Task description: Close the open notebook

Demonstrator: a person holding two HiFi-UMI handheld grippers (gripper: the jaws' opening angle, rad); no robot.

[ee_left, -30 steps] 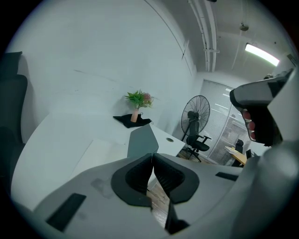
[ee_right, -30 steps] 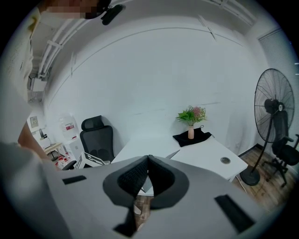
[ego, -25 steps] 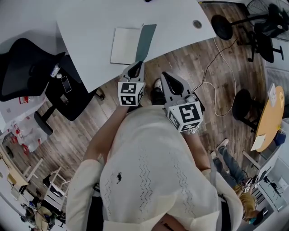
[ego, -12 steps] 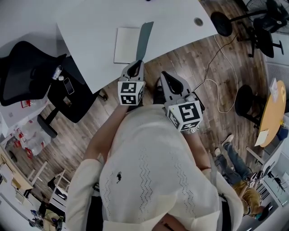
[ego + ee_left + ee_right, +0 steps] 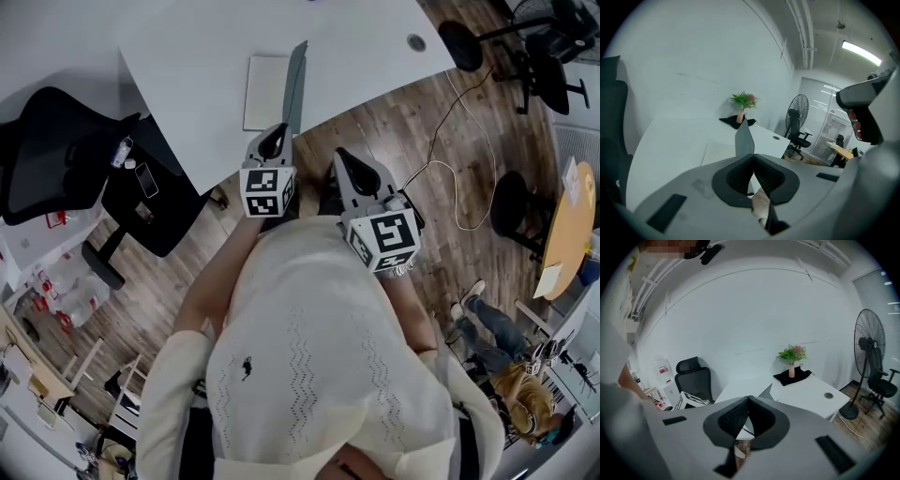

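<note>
Nearest the person's pale sweater, both tools pointed forward and a little downward. The left gripper had its jaws pressed together, the dark ribbed pads meeting at the tips with nothing pinched between them. The right gripper was likewise closed and empty, its jaws meeting tip to tip, and it hung over the wooden floor, short of the tabletop.

The left gripper's tips reached the tabletop's front edge. Just beyond them lay the notebook, open near that edge: its pale page flat on the white surface, its dark cover standing nearly upright along the page's right side. Whether the left jaws touched the cover could not be told.

Farther back on the tabletop stood a small vase of greenery on a black cloth. A pedestal fan stood beyond the tabletop's corner, and a black office chair sat off to the left.
</note>
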